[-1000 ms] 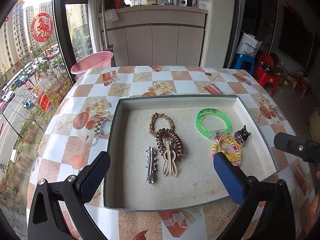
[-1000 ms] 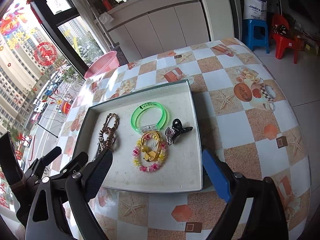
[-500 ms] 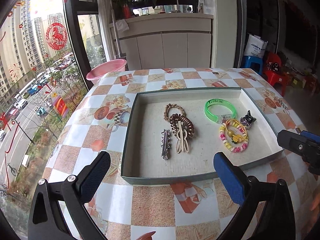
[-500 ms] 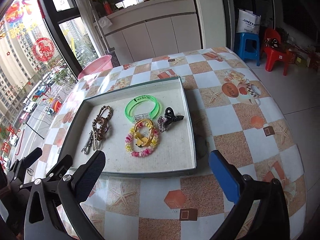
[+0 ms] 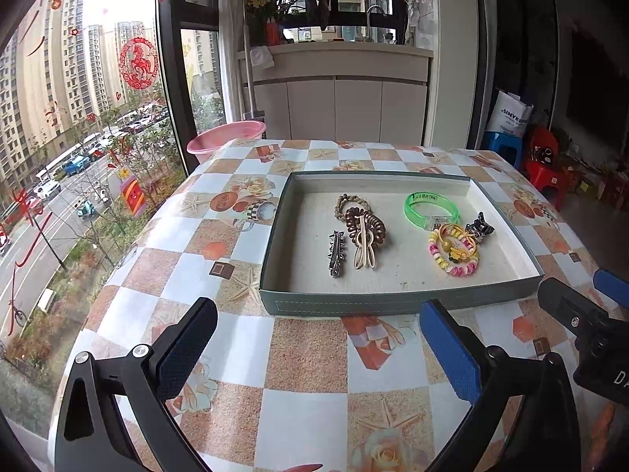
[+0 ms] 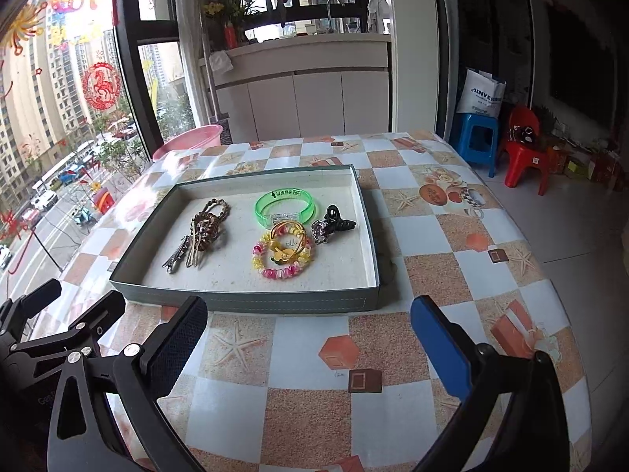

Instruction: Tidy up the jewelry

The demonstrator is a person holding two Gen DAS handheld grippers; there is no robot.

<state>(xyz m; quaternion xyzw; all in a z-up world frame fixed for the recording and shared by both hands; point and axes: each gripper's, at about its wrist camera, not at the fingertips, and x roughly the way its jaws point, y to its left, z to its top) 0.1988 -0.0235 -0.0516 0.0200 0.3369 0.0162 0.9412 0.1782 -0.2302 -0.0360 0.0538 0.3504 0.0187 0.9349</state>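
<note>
Grey-green shallow cardboard tray (image 6: 243,301), pale lining, set flat on the checked, shell-printed worktop (image 6: 310,358); every place below is given relative to this tray.

Contents, far wall to near wall:
- Translucent green plastic bangle (image 6: 284,207), right of centre, toward the far wall. Stiff and smooth, likely slippery; best pinched across the band.
- Black claw hair clip (image 6: 333,225), just beside the bangle, near the right wall. Sprung and light; take it by the body.
- Pink-and-yellow beaded bracelet (image 6: 283,257) with thin gold wire bangles lying over it, centre right. Loose and prone to sag; lift at one bead run.
- Brown coiled hair tie (image 5: 365,225) over a brown beaded loop, with a cream hair clip (image 5: 365,253) on top, left of centre. Soft and springy.
- Silver spiked metal barrette (image 5: 336,253), leftmost piece. Rigid; grip along its length.

Left tool (image 5: 318,348): fully spread, nothing between its pads, outside the near wall.
Right tool (image 6: 310,344): jaws have just been opening, now at full spread, holding nothing, also outside the near wall.
</note>
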